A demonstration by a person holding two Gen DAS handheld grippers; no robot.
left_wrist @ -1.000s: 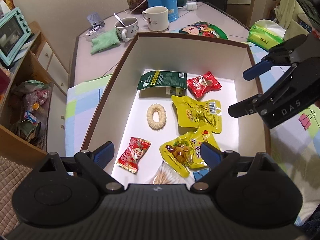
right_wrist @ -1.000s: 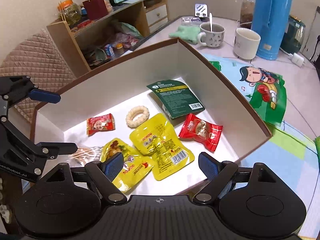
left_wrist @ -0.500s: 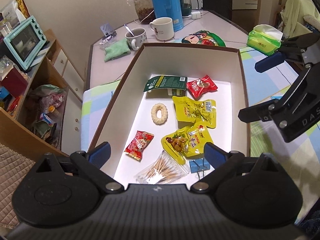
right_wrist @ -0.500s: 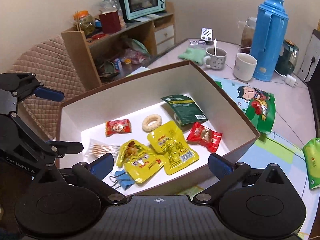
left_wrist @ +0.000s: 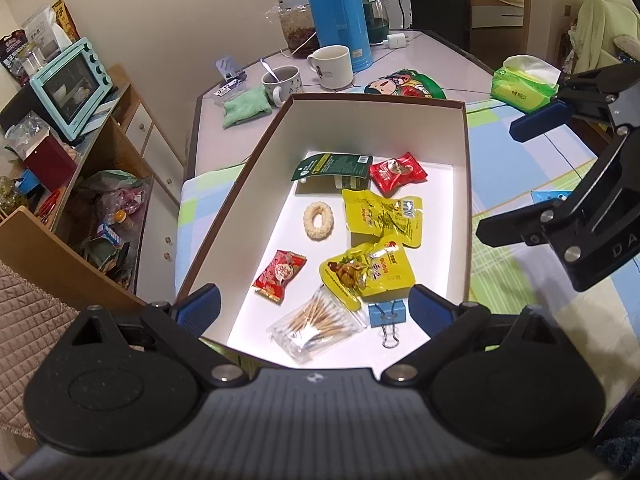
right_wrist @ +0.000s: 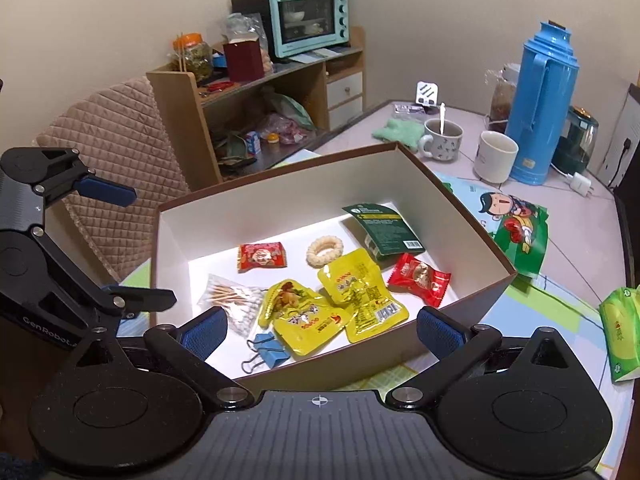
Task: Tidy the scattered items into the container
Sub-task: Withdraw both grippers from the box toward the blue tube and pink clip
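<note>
A brown box (left_wrist: 466,184) (right_wrist: 460,322) with a white inside holds several items: a dark green packet (left_wrist: 332,166), two red candy packs (left_wrist: 398,171) (left_wrist: 280,276), two yellow snack pouches (left_wrist: 384,216) (left_wrist: 368,274), a ring biscuit (left_wrist: 319,221), a bag of cotton swabs (left_wrist: 316,326) and a blue binder clip (left_wrist: 386,316). My left gripper (left_wrist: 314,308) hovers open over the box's near end, holding nothing. My right gripper (right_wrist: 322,326) is open too, above the box's long side, and it shows at the right in the left wrist view (left_wrist: 516,180).
On the table behind the box stand a blue thermos (left_wrist: 340,12), two mugs (left_wrist: 332,66) (left_wrist: 282,84), a green cloth (left_wrist: 246,104) and a cartoon snack bag (right_wrist: 516,220). A green tissue pack (left_wrist: 524,86) lies to the right. A shelf unit with a teal oven (left_wrist: 70,86) stands to the left.
Both grippers have drawn back and up from the box, so more of the box and room shows. The items inside have not moved.
</note>
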